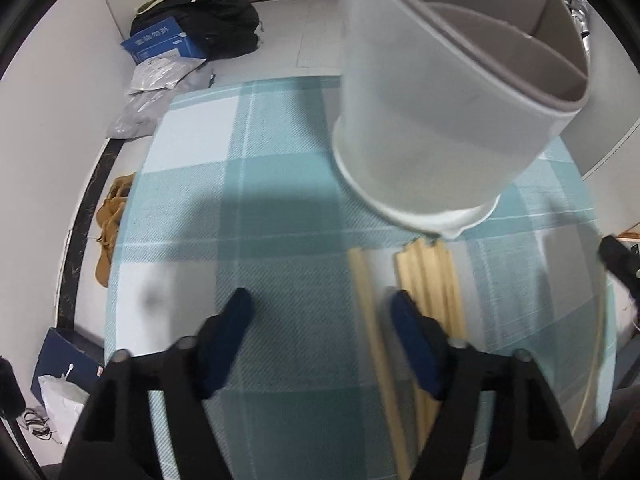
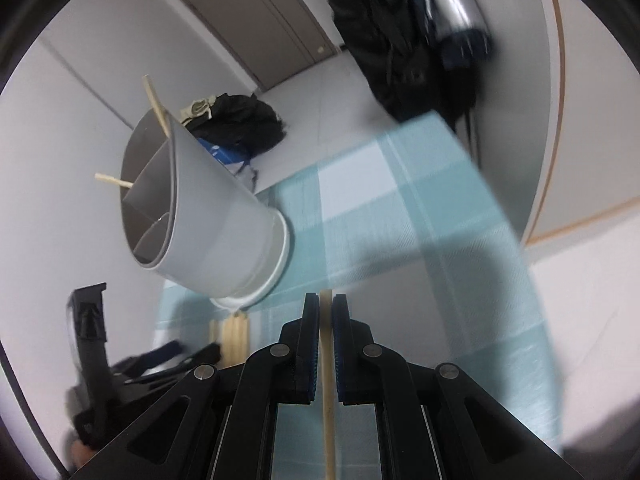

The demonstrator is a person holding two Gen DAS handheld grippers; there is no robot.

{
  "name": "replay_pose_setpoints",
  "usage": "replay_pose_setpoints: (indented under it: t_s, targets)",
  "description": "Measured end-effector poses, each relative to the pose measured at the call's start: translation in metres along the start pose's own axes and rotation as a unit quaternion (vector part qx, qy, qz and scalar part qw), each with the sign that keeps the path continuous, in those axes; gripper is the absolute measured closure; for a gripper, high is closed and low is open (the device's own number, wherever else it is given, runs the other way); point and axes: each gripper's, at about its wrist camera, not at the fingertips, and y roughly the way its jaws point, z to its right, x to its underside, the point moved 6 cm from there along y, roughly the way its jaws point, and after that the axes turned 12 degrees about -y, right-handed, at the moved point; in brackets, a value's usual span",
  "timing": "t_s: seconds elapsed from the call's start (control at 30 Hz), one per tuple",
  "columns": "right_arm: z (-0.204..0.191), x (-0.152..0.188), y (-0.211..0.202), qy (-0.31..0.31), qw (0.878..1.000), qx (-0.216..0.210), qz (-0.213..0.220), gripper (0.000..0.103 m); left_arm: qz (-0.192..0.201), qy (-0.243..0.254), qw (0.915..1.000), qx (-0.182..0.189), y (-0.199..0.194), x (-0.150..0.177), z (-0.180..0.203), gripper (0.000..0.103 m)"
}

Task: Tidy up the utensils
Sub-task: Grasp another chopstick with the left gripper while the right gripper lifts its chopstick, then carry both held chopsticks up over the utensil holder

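Observation:
A grey divided utensil holder (image 1: 440, 100) stands on the blue plaid tablecloth (image 1: 280, 160). Several pale wooden chopsticks (image 1: 432, 280) lie bundled in front of it. My left gripper (image 1: 322, 308) points down at the cloth, its jaws apart. A single chopstick (image 1: 364, 300) lies between its fingers, near the right finger (image 1: 404, 312), and neither pad presses on it. My right gripper (image 2: 325, 300) is shut on one chopstick (image 2: 326, 360), which runs back between its pads. In the right wrist view the holder (image 2: 208, 220) has two chopsticks (image 2: 156, 104) sticking out of it.
The table's left edge drops to a white floor with a black bag (image 1: 216, 20), a blue box (image 1: 160, 42) and plastic bags (image 1: 160, 76). Dark coats (image 2: 400, 40) hang beyond the table's far end. A grey door (image 2: 248, 12) is behind.

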Motion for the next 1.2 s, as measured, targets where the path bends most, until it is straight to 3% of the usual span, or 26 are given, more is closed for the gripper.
replay_pose_setpoints:
  t_s: [0.2,0.27,0.37,0.6,0.83,1.07,1.2]
  targets:
    - [0.01,0.005,0.001,0.085,0.994,-0.072,-0.002,0.097,-0.005,0.009,0.9999,0.008,0.001,-0.004,0.008,0.068]
    - [0.01,0.006,0.002,0.109,0.989,-0.1,-0.005,0.097,-0.009,0.007,0.9998,0.014,0.0,-0.003,0.008,0.083]
    - [0.01,0.007,-0.001,0.142,0.982,-0.125,-0.004,0.097,-0.011,-0.003,0.9997,0.023,0.0,-0.004,0.007,0.097]
    - [-0.003,0.004,-0.02,0.123,0.985,-0.114,0.033,0.097,-0.008,-0.027,0.9987,0.043,-0.003,-0.003,0.001,0.1]
    - [-0.02,-0.003,-0.047,0.083,0.986,-0.113,0.089,0.097,0.065,-0.043,0.9913,0.106,-0.051,-0.011,0.003,0.1]
    - [-0.054,-0.009,-0.078,-0.017,0.982,-0.076,0.173,0.097,0.121,-0.034,0.9836,0.13,-0.094,-0.012,0.012,0.1]
    - [-0.072,-0.007,-0.093,-0.067,0.974,-0.062,0.208,0.097,0.125,-0.027,0.9819,0.14,-0.104,-0.013,0.009,0.1]
